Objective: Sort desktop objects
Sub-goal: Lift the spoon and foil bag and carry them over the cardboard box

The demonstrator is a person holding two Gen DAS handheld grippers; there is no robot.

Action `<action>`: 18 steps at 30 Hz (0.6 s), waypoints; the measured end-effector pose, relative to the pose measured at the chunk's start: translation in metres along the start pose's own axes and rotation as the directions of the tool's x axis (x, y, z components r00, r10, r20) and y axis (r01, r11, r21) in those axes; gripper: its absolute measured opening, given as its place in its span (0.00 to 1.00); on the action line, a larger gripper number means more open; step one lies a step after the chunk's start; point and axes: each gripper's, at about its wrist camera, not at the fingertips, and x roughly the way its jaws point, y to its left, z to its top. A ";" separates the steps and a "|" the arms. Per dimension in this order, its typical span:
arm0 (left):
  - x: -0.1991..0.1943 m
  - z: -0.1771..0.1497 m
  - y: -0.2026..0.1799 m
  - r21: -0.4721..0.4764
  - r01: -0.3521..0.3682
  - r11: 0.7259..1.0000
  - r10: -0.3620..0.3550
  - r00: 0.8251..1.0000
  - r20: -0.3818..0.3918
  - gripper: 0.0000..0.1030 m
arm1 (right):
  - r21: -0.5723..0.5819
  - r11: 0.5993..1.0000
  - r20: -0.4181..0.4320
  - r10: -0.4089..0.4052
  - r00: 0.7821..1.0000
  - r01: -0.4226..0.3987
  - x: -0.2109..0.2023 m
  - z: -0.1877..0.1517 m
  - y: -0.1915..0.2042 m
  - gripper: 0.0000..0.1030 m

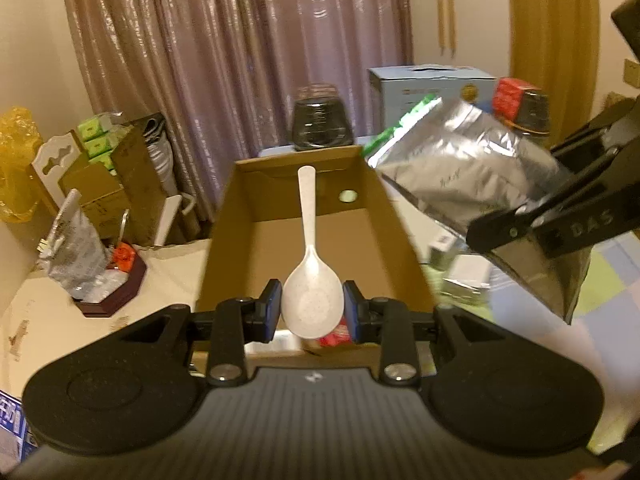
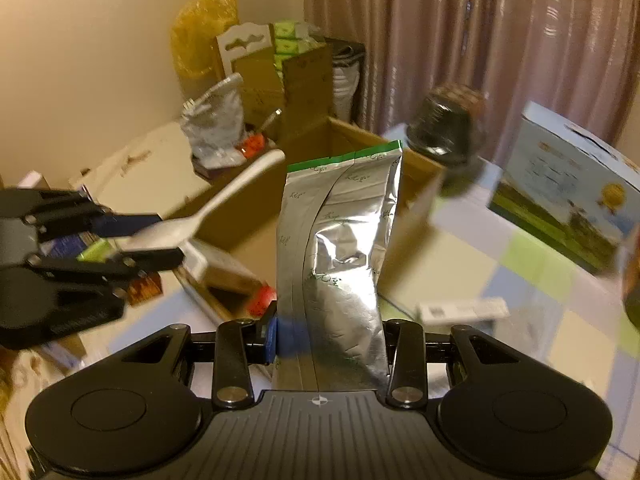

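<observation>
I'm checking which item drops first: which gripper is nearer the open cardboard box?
Left. The left gripper holds the spoon right over the box; the right gripper, holding the foil bag, is off to the box's right side.

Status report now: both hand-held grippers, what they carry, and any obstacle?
Left hand-held gripper shut on white spoon. Right hand-held gripper shut on foil pouch. Both over cardboard box. No obstacle seen.
</observation>
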 end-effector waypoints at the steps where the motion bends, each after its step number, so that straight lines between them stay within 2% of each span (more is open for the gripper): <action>1: 0.006 0.002 0.008 -0.002 -0.003 1.000 0.003 1.000 -0.005 0.27 | 0.008 1.000 0.006 0.008 1.000 -0.008 0.005 0.007 0.002 0.35; 10: 0.056 0.005 0.039 -0.007 -0.007 1.000 0.007 1.000 -0.022 0.27 | 0.106 0.994 0.007 0.038 0.999 -0.039 0.063 0.051 -0.002 0.35; 18: 0.089 -0.003 0.042 -0.007 -0.001 1.000 0.001 0.999 -0.041 0.27 | 0.167 0.984 -0.013 0.060 0.998 -0.057 0.089 0.051 -0.014 0.35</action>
